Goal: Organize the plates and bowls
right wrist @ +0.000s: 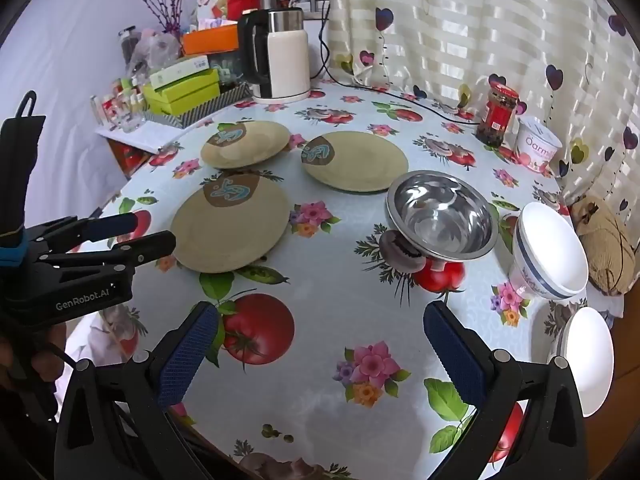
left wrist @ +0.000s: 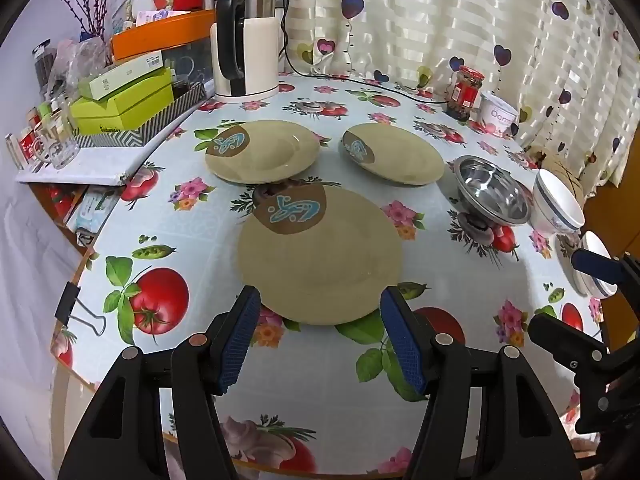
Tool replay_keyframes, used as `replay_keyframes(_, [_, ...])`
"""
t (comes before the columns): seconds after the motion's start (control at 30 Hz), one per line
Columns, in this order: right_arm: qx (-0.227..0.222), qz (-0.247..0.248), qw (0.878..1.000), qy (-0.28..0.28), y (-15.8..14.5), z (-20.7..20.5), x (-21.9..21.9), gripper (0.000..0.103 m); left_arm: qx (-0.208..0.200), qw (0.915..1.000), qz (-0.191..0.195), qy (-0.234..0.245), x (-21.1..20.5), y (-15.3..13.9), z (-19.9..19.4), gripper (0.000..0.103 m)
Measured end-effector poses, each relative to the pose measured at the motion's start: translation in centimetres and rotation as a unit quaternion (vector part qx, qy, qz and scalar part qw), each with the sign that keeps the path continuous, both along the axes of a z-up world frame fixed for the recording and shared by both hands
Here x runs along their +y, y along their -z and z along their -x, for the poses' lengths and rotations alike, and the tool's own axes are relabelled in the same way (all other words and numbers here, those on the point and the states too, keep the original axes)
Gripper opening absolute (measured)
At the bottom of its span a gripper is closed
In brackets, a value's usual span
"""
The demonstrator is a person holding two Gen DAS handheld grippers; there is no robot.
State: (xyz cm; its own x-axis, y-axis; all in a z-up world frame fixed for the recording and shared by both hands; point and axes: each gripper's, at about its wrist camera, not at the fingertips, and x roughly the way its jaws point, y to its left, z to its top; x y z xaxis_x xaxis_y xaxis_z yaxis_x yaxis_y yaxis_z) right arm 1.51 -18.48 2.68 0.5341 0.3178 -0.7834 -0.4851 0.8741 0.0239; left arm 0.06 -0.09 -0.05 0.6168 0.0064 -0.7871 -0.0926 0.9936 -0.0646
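Three plates point(left wrist: 320, 256) spread singly on surface point(left wrist: 460, 288), unstacked; steel bowl point(right wrist: 442, 216) and white bowls point(right wrist: 550, 250) grouped rightward. Left tongs point(left wrist: 320, 336) spread, aimed at nearest plate, likely first pick. Right tongs point(right wrist: 320, 354) spread, empty.

table point(right wrist: 340, 312) under a fruit-print cloth carries three tan plates point(right wrist: 230, 226), steel bowl point(right wrist: 442, 216), white bowls point(right wrist: 550, 250), kettle point(right wrist: 280, 56)

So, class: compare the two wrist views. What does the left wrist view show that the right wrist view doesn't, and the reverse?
Left only: a binder clip on the table edge.
Right only: the brown lumpy object beside the curtain.
Both: three tan plates, the steel bowl, white bowls, kettle, and each view's own open hand-held gripper.
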Motion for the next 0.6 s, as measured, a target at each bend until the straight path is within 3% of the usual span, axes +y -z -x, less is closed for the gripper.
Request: replay_keyframes(0.6, [-0.007, 0.004, 1.000, -0.005, -0.5, 0.1, 0.5, 0.103, -0.013, 0.9997, 0.022, 0.007, 0.1, -0.3, 0.7, 0.063])
